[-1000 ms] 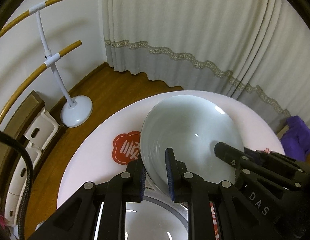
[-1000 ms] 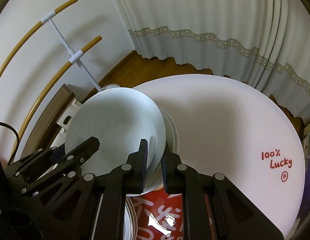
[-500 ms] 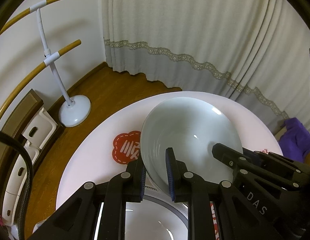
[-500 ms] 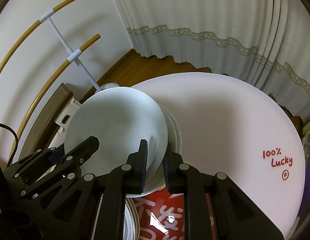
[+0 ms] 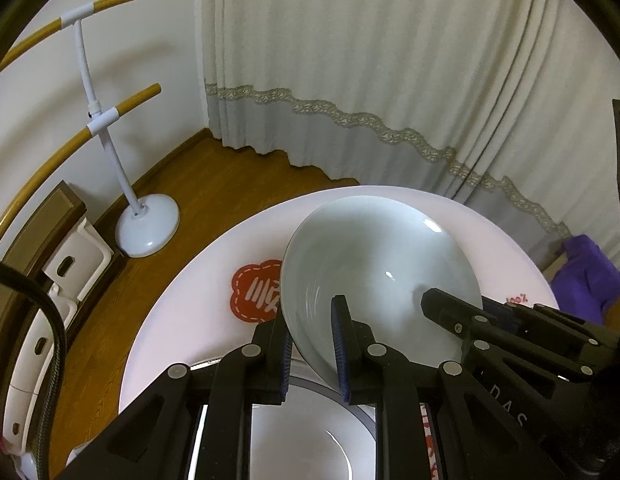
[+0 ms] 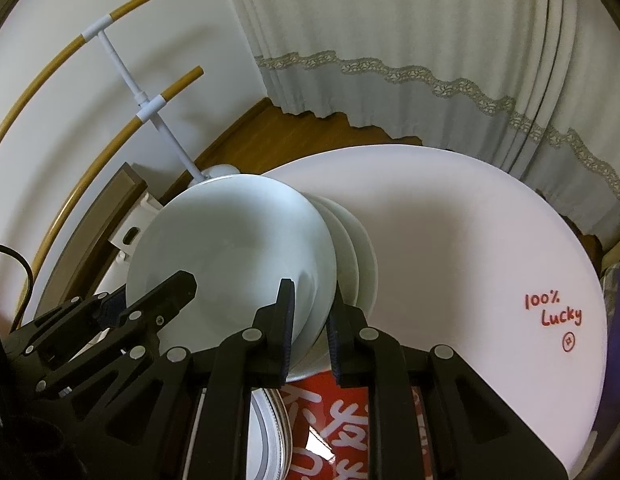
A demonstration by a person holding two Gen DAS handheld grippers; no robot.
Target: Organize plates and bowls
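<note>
A pale celadon bowl (image 5: 374, 264) is held above the round white table (image 5: 198, 300), gripped on opposite rims by both grippers. My left gripper (image 5: 310, 340) is shut on its near-left rim. My right gripper (image 6: 310, 312) is shut on its right rim; the bowl (image 6: 230, 248) fills the left of the right wrist view. Under it sit nested white bowls (image 6: 362, 256). A grey-rimmed plate (image 5: 322, 436) lies below my left gripper and shows in the right wrist view (image 6: 266, 428).
A red flower-shaped sticker (image 5: 254, 292) and red "100% Lucky" writing (image 6: 554, 312) mark the table. A red printed sheet (image 6: 334, 420) lies near the front. A white stand with wooden rails (image 5: 146, 224) and a white stool (image 5: 70, 256) stand on the wood floor at left. Curtains hang behind.
The bowl, held by both grippers, has lifted slightly and tilted; the nested bowls beneath show more in the right wrist view.
</note>
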